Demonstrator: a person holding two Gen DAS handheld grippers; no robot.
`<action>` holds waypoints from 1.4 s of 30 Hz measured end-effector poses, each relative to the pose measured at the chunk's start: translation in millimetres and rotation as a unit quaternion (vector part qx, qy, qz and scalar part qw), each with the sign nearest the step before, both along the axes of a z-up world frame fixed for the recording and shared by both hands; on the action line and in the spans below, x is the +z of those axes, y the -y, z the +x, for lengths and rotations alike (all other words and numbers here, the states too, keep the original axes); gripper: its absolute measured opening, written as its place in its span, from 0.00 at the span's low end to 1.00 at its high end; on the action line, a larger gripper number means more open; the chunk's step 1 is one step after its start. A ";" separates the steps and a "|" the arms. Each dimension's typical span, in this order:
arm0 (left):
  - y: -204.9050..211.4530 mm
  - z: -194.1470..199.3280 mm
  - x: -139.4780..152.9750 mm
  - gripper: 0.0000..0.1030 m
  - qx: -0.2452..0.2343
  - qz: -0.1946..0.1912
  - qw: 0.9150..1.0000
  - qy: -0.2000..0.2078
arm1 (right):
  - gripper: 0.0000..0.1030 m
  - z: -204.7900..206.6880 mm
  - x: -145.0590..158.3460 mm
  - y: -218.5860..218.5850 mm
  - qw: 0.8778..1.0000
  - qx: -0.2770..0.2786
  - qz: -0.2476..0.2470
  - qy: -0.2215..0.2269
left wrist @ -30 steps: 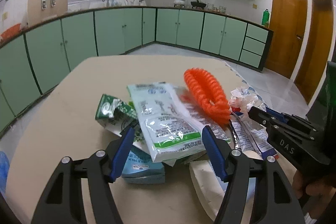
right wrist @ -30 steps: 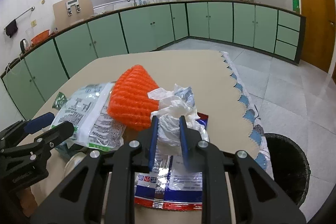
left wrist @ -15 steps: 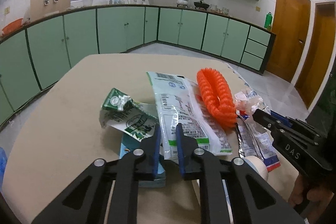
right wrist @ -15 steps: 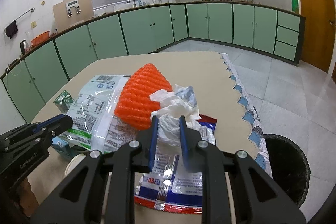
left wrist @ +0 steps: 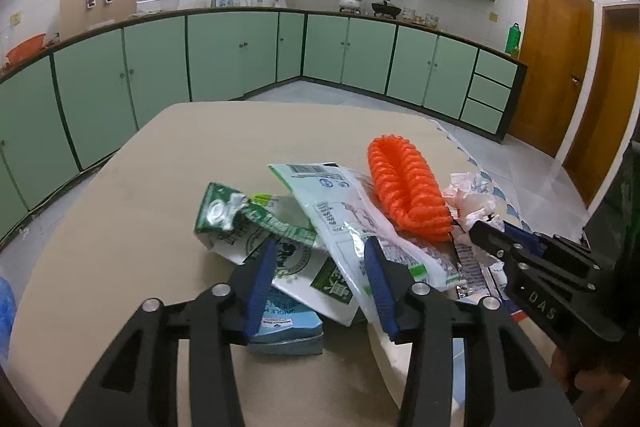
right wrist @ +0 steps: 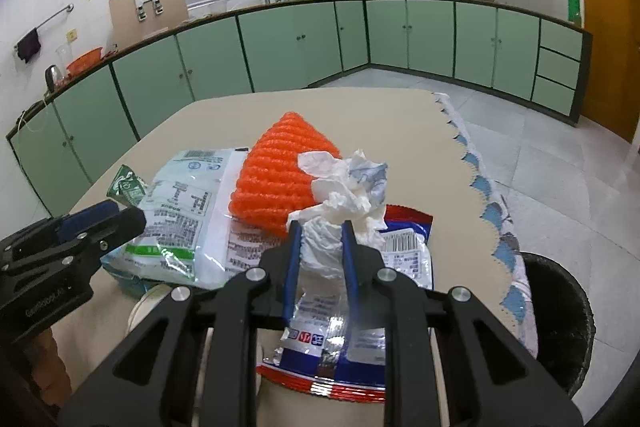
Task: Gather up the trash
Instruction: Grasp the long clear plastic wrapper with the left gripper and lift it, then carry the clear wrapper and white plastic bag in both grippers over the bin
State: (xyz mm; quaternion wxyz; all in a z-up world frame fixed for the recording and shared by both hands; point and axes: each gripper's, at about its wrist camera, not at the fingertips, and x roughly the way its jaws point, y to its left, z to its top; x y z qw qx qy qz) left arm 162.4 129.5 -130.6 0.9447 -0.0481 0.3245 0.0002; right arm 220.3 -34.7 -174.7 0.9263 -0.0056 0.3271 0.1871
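- We hold the right gripper (right wrist: pixel 319 247) clamped on a crumpled white tissue (right wrist: pixel 344 187), pinched at its near end so the wad stands clear of the pile, presumably ready for lifting away.
- The left gripper (left wrist: pixel 318 269) is opening; the white-and-green plastic bag (left wrist: pixel 352 219) lies between its jaws, the pads not pressing it.
- The trash lies heaped on the near part of the table (left wrist: pixel 120 227): a green carton (left wrist: pixel 236 219) at left, an orange foam net (right wrist: pixel 280 175) behind the tissue, a red-and-blue foil wrapper (right wrist: pixel 404 259) beneath.
- A black bin (right wrist: pixel 560 323) stands on the floor at right, beside the table; we see nothing inside its dark interior.
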 end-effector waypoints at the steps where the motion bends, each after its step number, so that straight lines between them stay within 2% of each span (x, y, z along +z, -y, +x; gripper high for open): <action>1: 2.7 0.9 -1.0 0.44 -0.003 -0.002 1.000 -0.003 | 0.18 0.8 -0.3 -0.7 1.000 0.002 0.002 -0.002; 8: 8.0 8.0 -10.6 0.43 -0.027 -0.043 0.999 -0.020 | 0.18 8.8 -1.1 2.5 1.000 0.003 0.016 -0.022; 9: 7.9 8.9 -11.4 0.40 -0.029 -0.051 0.998 -0.022 | 0.18 9.2 -1.0 1.9 1.000 0.003 0.016 -0.023; 10: 6.6 10.1 -11.4 0.31 -0.031 -0.056 0.998 -0.023 | 0.18 10.4 -0.4 3.2 1.000 0.004 0.015 -0.024; 12: 6.7 10.8 -11.5 0.24 -0.034 -0.064 0.997 -0.026 | 0.18 10.0 -0.5 1.8 1.000 0.007 0.013 -0.024; 14: 5.4 9.8 -12.1 0.11 -0.037 -0.068 0.997 -0.027 | 0.18 9.8 -0.8 0.5 1.000 0.008 0.012 -0.025; 17: 3.2 7.8 -10.6 0.05 -0.035 -0.075 0.996 -0.023 | 0.18 9.4 -0.2 1.4 1.000 0.006 0.014 -0.025; 23: 1.7 0.3 0.1 0.02 -0.034 -0.072 0.997 -0.003 | 0.18 1.4 6.4 -2.4 1.000 0.009 -0.004 0.005; 42: 2.7 -25.7 61.0 0.01 -0.037 -0.057 0.994 0.081 | 0.18 -24.0 91.2 19.5 0.995 0.001 0.020 0.093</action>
